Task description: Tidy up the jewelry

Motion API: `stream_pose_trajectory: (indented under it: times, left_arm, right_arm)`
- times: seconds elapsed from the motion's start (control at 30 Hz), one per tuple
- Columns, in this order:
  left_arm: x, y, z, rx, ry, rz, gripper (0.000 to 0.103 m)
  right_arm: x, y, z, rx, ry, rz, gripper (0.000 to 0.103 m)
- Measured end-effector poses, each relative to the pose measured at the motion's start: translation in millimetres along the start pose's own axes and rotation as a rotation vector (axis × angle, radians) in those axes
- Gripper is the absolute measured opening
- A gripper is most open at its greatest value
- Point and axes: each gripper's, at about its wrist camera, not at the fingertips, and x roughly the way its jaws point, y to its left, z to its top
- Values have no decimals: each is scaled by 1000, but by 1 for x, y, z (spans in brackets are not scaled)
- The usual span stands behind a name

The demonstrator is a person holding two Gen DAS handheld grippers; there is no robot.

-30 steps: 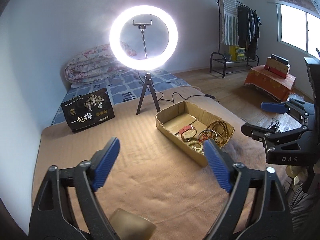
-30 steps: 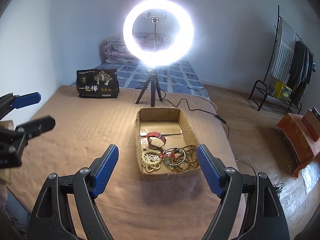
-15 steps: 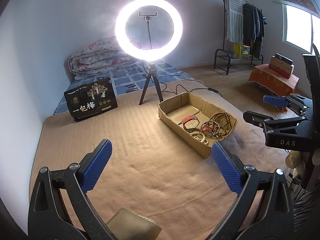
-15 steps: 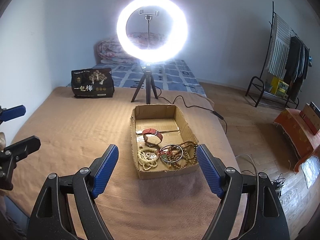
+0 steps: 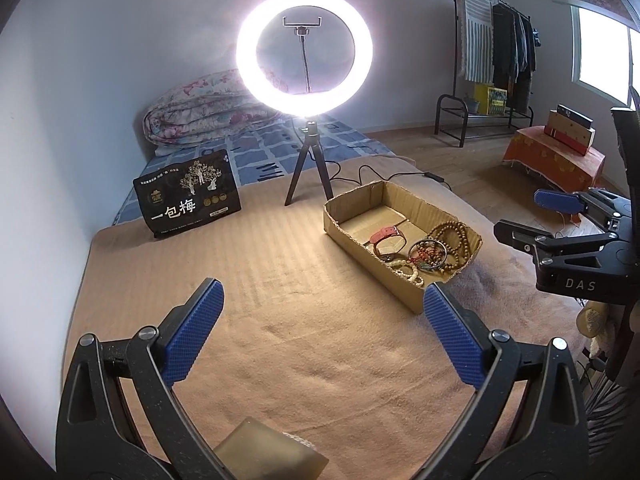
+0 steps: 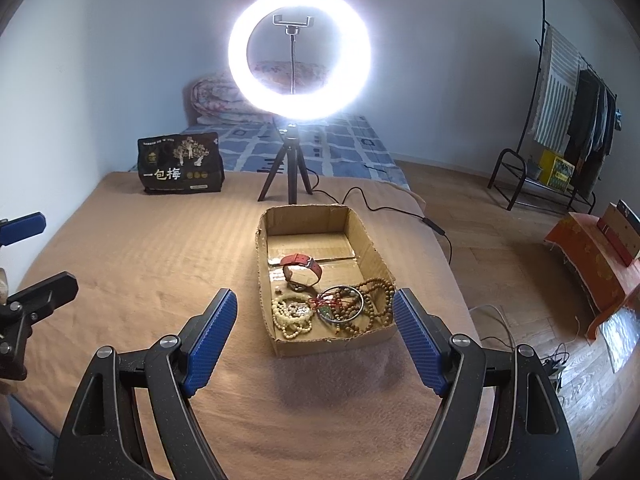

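A shallow cardboard box (image 6: 362,236) (image 5: 344,232) lies on the tan blanket. In it lie a red-strapped watch (image 6: 303,268) (image 5: 386,235), cream bead bracelets (image 6: 291,316), a metal bangle (image 6: 341,304) and brown bead strands (image 6: 378,300) (image 5: 452,236). My right gripper (image 6: 312,336) is open and empty, just in front of the box's near wall. My left gripper (image 5: 320,332) is open and empty, over bare blanket left of the box. The right gripper also shows at the right edge of the left wrist view (image 5: 532,216).
A lit ring light on a small tripod (image 6: 298,52) stands behind the box, its cable (image 6: 400,210) trailing right. A black printed bag (image 6: 180,164) stands at the back left. The bed edge drops to wood floor (image 6: 520,280) on the right.
Both grippers have shifted a little; the box now sits closer and more central in the right wrist view. Both stay open and empty.
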Motion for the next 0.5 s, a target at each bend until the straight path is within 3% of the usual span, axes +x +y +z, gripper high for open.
stream_pose_trajectory:
  times: [0.5]
  left_arm:
    - [0,-1,0,-4,3,-3,102]
  right_arm:
    - [2,1,0,-10,8,-2,80]
